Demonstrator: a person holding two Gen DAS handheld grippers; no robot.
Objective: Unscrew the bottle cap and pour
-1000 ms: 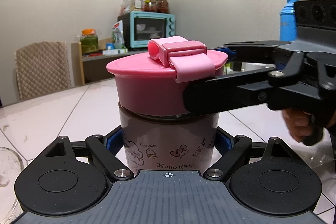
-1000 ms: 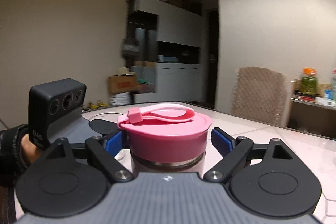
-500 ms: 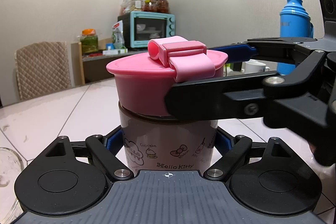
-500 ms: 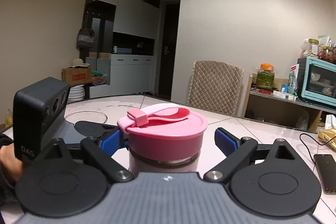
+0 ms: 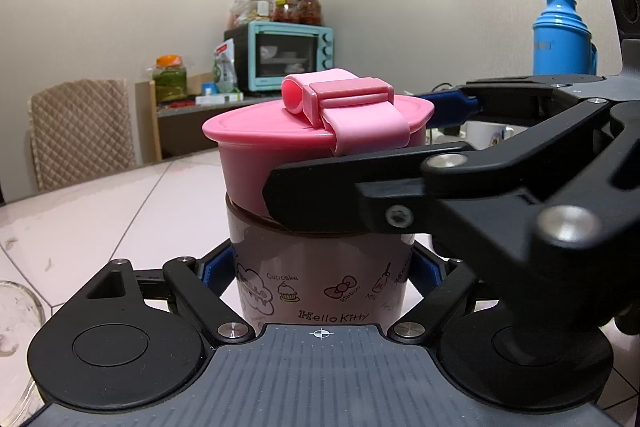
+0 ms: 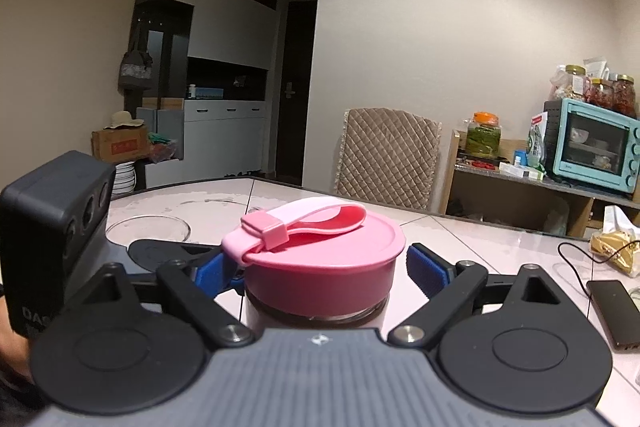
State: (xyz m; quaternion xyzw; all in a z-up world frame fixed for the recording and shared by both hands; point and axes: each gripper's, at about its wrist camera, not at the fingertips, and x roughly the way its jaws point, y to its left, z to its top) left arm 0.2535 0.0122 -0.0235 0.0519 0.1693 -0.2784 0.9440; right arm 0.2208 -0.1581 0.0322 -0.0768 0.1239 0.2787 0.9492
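A clear Hello Kitty bottle point(image 5: 312, 251) stands upright on the pale tiled table point(image 5: 100, 211), and my left gripper point(image 5: 320, 273) is shut on its body below the cap. Its wide pink cap point(image 5: 256, 163) carries a pink strap across the top. My right gripper point(image 6: 320, 269) reaches in level from the right, in the left wrist view point(image 5: 356, 143), and straddles the cap point(image 6: 328, 267). Its jaws are closing with the cap between them. The blue pads point(image 6: 428, 269) sit at the cap's sides, and a sliver of gap still shows on the right.
A glass bowl point(image 6: 148, 227) sits on the table beyond the left gripper, at the lower left edge in the left wrist view point(image 5: 12, 311). A blue thermos point(image 5: 560, 39) and white mug point(image 5: 488, 135) stand behind. A phone point(image 6: 612, 311) with cable lies right. A padded chair point(image 6: 388, 155) faces the table.
My right gripper has swung around the cap, so the room behind it pans sideways, and its jaws have narrowed toward the cap. The left gripper and bottle have stayed still.
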